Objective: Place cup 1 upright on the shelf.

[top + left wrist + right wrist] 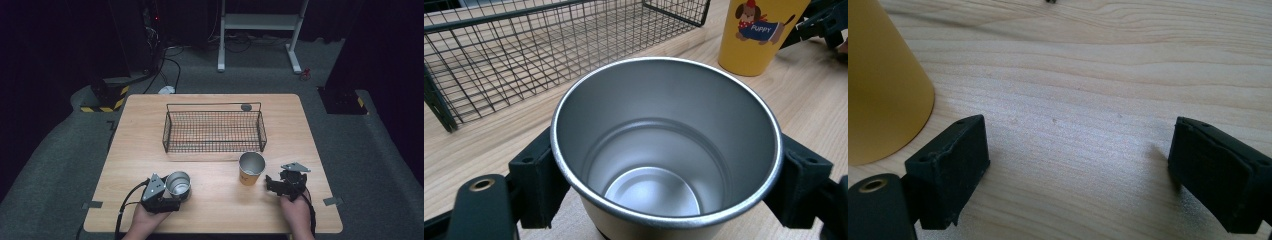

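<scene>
A silver metal cup (178, 183) stands upright on the wooden table (215, 205) at the front left. My left gripper (172, 192) is shut on it, and in the left gripper view both black pads (540, 175) press against the sides of the silver cup (664, 150), whose inside is empty. A yellow cup (251, 169) with a puppy print (758, 30) stands upright at the front right. My right gripper (276, 184) sits just right of it, open, with only bare table between its pads (950, 167). The yellow cup (878, 95) is beside its left jaw, apart from it.
A black wire basket (214, 131) stands in the middle of the table behind both cups, with nothing in it. A small grey round thing (246, 106) lies by the basket's far rim. The table's front edge runs close under both hands.
</scene>
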Demonstrator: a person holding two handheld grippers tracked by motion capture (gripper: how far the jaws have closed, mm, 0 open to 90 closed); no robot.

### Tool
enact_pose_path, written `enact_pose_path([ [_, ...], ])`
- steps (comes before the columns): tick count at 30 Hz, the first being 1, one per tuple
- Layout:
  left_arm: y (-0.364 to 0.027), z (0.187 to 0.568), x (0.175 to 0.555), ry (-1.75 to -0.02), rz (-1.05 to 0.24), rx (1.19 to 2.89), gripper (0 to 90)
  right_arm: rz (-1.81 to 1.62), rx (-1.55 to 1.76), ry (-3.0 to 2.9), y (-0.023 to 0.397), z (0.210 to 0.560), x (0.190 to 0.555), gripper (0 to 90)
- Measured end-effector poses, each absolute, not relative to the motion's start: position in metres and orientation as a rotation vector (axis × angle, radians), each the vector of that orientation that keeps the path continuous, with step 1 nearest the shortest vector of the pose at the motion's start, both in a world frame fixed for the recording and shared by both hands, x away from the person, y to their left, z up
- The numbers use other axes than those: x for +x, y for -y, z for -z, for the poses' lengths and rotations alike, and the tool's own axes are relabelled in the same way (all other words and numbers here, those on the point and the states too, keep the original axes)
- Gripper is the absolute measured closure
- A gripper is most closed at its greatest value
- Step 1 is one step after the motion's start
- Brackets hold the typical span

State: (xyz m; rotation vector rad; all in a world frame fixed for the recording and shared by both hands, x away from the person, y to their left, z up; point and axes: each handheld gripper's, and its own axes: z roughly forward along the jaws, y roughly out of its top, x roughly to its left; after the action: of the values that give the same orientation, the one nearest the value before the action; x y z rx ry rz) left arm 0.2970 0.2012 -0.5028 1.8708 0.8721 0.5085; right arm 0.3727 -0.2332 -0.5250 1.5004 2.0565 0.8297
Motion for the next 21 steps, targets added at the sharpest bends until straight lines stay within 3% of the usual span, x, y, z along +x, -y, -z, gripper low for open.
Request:
enact_pose_path([
  [21, -0.208, 0.4973, 0.2963, -0.881, -0.531, 1.82, 18.7, -0.83, 1.5, -2.056, 0.2331, 0.525, 0.3727, 8.9],
])
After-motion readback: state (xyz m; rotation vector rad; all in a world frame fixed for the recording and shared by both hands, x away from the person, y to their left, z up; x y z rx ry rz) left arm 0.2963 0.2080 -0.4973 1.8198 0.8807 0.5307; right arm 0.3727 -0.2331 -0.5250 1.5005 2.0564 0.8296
